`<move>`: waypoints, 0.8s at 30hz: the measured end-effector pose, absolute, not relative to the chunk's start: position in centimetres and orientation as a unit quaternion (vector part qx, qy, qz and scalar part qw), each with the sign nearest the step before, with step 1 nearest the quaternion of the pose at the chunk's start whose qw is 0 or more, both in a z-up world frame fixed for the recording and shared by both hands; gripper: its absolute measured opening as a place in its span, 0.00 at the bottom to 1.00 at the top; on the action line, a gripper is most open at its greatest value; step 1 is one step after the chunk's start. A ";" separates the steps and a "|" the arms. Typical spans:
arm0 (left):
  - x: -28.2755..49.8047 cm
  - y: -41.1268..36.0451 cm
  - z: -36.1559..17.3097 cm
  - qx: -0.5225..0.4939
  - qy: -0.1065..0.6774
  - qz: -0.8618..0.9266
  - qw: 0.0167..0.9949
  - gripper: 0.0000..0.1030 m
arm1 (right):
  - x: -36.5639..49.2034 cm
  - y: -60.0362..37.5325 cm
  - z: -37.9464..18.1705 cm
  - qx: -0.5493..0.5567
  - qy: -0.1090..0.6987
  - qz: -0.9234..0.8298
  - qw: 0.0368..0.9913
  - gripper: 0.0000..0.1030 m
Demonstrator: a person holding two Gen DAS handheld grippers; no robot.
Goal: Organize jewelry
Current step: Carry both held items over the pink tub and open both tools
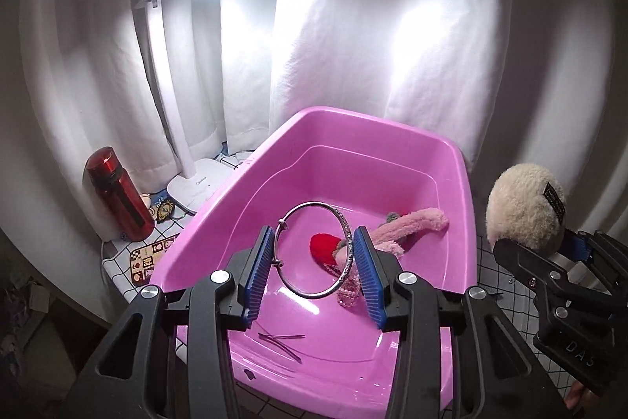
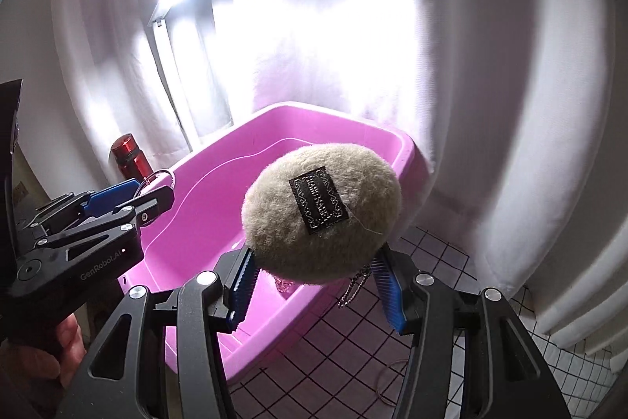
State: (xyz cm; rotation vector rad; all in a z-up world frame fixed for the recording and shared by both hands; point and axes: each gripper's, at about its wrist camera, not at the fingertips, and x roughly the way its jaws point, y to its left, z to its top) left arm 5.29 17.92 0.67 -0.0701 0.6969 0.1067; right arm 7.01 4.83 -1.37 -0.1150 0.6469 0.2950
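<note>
Left wrist view: my left tongs (image 1: 314, 277) pinch a silver bangle (image 1: 314, 250) upright over the pink tub (image 1: 457, 183). Beyond it, plush pieces (image 1: 408, 226) lie on the tub floor. My right tongs (image 2: 314, 281) clamp a fluffy cream pouch (image 2: 322, 211) above the tub's near rim.

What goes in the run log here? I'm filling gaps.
left gripper: holds silver bangle | right gripper: holds fluffy pom-pom | both above pink tub

White grid-check tablecloth (image 2: 353, 332) carries the pink tub (image 1: 451, 160), a red bottle (image 1: 117, 195) and a white lamp base (image 1: 200, 183) at the back-left.
</note>
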 end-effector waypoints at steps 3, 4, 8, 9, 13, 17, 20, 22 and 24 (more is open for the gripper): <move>6.4 19.2 -0.3 -0.035 0.353 0.058 0.933 0.40 | 8.5 6.5 -1.6 -0.065 0.329 0.149 0.930 0.50; 6.7 19.5 -0.7 -0.034 0.357 0.059 0.931 0.40 | 9.0 6.9 -1.9 -0.068 0.334 0.150 0.928 0.50; 8.1 20.4 -2.5 -0.032 0.383 0.063 0.921 0.40 | 11.0 8.1 -3.3 -0.072 0.361 0.152 0.917 0.50; 8.4 20.6 -2.9 -0.032 0.391 0.064 0.918 0.40 | 11.3 8.2 -3.7 -0.073 0.367 0.151 0.915 0.50; 9.2 21.2 -4.0 -0.034 0.408 0.068 0.910 0.40 | 12.3 9.3 -4.9 -0.077 0.383 0.149 0.908 0.50; 9.8 21.5 -4.6 -0.037 0.418 0.072 0.905 0.40 | 13.2 9.4 -5.9 -0.071 0.398 0.143 0.903 0.50; 10.2 21.6 -5.1 -0.033 0.426 0.074 0.901 0.41 | 14.0 9.7 -6.5 -0.067 0.404 0.140 0.902 0.50; 10.3 21.7 -5.4 -0.030 0.430 0.078 0.899 0.41 | 14.2 9.8 -6.7 -0.070 0.406 0.133 0.901 0.51; 10.3 21.9 -5.6 -0.032 0.433 0.079 0.897 0.41 | 14.4 9.7 -6.7 -0.069 0.410 0.128 0.900 0.54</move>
